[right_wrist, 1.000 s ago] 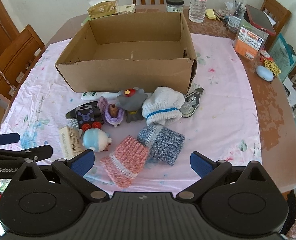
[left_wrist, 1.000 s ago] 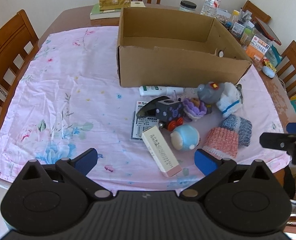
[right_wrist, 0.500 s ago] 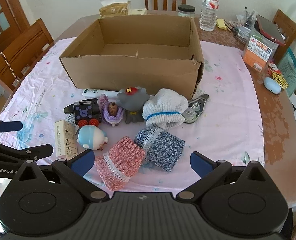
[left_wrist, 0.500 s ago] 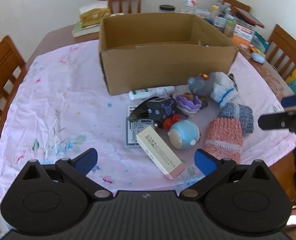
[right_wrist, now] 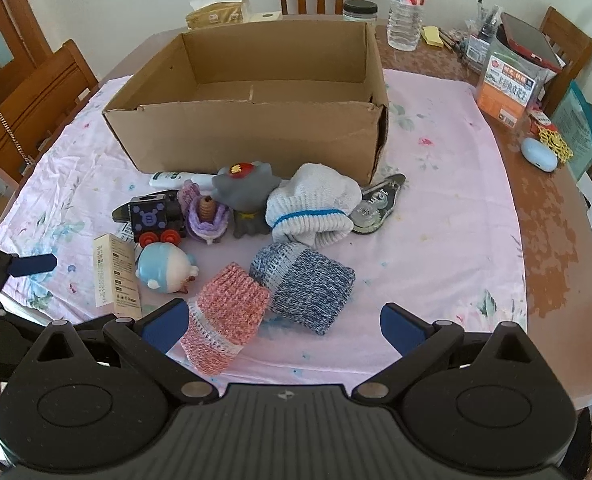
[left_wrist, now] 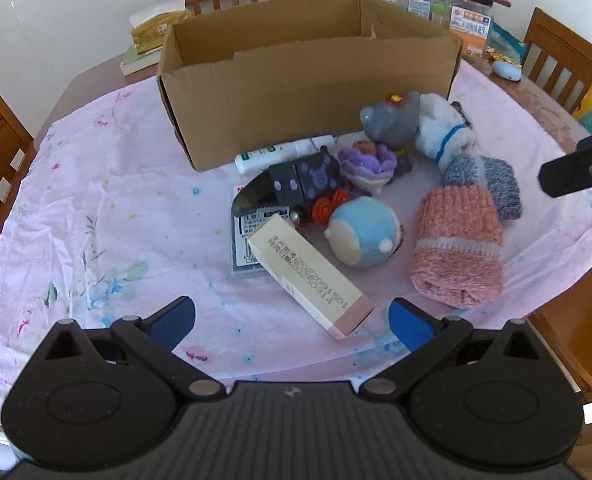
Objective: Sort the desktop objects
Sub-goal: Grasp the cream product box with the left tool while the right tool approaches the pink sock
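Observation:
An open, empty cardboard box stands on the pink cloth. In front of it lie a cream carton, a blue round toy, a dark toy train, a purple knitted toy, a grey figure, a white tube and pink, blue and white knitted hats. My left gripper is open and empty, just short of the carton. My right gripper is open and empty, over the pink hat.
A flat printed packet lies under the carton and train. A blister pack lies by the box's right corner. Bottles, jars, packets and a tissue box crowd the far and right table edges. Wooden chairs surround the table.
Both grippers have moved closer to the pile of objects and lower. The left gripper now lines up on the carton, the right on the pink hat. Both stay open.

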`<state>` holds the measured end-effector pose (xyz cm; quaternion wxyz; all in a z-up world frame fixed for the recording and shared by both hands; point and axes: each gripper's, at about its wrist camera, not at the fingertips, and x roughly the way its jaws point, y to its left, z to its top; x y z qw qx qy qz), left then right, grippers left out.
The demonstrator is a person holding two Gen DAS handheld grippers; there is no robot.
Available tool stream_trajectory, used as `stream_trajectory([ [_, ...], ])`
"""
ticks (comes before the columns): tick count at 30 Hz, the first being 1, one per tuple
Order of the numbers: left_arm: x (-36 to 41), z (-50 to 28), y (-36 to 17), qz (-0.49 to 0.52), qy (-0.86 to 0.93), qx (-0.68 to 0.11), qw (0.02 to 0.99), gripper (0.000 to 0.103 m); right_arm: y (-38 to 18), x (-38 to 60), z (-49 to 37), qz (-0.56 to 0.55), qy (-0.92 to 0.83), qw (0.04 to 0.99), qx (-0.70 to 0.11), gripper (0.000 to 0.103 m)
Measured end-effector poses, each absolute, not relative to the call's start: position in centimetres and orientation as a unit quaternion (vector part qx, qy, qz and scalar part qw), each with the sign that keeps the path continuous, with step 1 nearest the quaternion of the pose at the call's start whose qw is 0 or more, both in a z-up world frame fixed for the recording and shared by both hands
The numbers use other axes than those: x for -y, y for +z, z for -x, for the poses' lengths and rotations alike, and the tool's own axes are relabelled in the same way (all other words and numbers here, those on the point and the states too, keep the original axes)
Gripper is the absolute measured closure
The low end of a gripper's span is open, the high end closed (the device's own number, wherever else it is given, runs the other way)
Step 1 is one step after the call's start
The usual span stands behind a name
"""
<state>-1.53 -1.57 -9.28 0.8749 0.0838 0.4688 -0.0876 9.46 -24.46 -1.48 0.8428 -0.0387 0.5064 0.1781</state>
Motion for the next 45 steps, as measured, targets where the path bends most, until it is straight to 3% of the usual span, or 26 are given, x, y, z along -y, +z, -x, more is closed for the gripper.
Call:
stream_trajectory([
  [27, -2.6, 1.4, -10.8, -0.049, 0.001, -0.484, 0.874, 0.001, -1.4, 23.5, -10.0, 0.065, 0.199, 0.839, -0.503, 0.0],
  [45, -4.4, 0.5, -12.1, -0.095, 0.037, -0.484, 0.869, 0.001, -1.7, 24.0, -10.5, 0.069, 0.193, 0.837, -0.507, 0.0],
])
